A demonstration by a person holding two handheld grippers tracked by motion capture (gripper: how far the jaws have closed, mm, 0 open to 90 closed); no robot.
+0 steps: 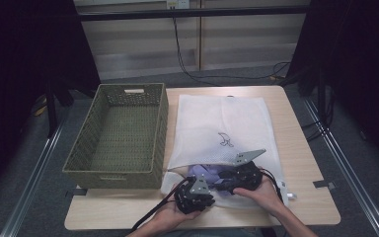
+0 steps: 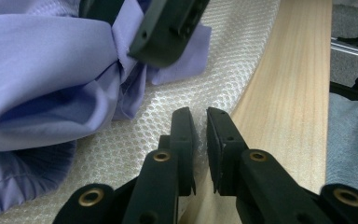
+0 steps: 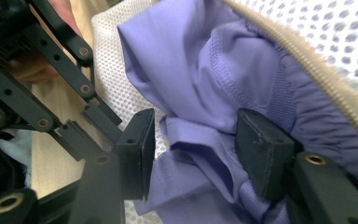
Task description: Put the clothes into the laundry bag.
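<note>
A white mesh laundry bag [image 1: 222, 123] lies flat on the wooden table [image 1: 296, 148], its zipped mouth [image 3: 307, 70] toward me. A purple garment [image 1: 205, 172] bulges out of that mouth. My right gripper [image 1: 218, 180] comes in from the right; in the right gripper view it [image 3: 200, 140] stands open astride a fold of the purple garment [image 3: 205, 60]. My left gripper [image 1: 208, 196] sits by the table's front edge. In the left gripper view its jaws [image 2: 201, 121] are pinched on the edge of the mesh bag [image 2: 223, 56], beside the garment [image 2: 51, 70].
An olive woven basket [image 1: 128, 89] stands to the left of the bag, its long side against it. Bare wood [image 2: 298, 93] runs along the bag's near edge. Black cables trail from both grippers toward me. Dark curtains and metal rails flank the table.
</note>
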